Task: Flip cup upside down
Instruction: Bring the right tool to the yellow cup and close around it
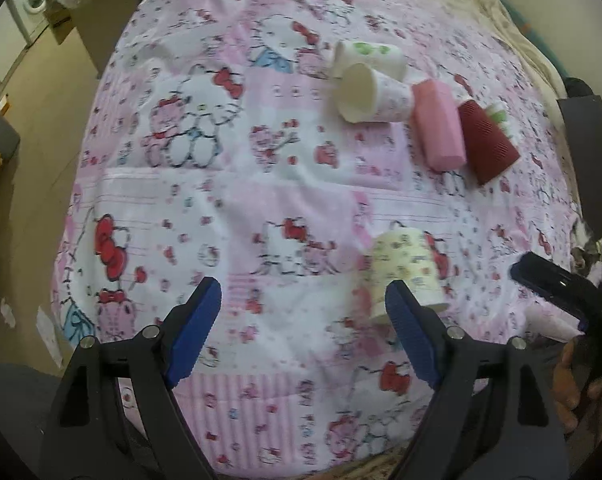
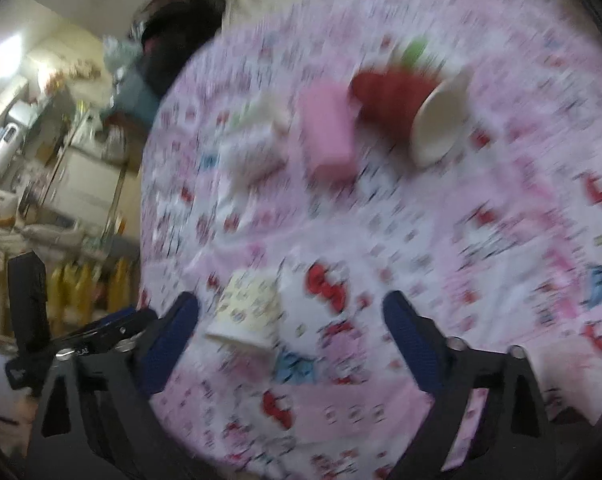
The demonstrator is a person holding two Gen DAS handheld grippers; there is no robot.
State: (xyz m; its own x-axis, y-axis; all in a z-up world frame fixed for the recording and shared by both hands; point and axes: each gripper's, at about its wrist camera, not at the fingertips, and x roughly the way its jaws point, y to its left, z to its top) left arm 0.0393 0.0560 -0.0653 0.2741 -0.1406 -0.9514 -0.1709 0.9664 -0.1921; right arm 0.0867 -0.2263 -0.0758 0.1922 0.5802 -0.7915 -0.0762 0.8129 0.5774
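On the pink cartoon-print sheet point(image 1: 261, 200), just beyond our left gripper point(image 1: 301, 332), the pale yellow paper cup point(image 1: 407, 272) stands rim-down. We judge it light and easily crushed, best pinched gently across its sidewall. It is tapered, with small printed motifs. Both our left and right gripper point(image 2: 291, 344) are spread wide, holding nothing; 5 other cups lie farther back.

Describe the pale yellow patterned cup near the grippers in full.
The pale yellow paper cup carries a small multicoloured print. It stands upside down on the pink cartoon-print bedsheet, wide rim down, narrow base up, leaning slightly. It looks thin and light. Nothing grips it; the left gripper is open, one blue pad overlapping its rim in view.
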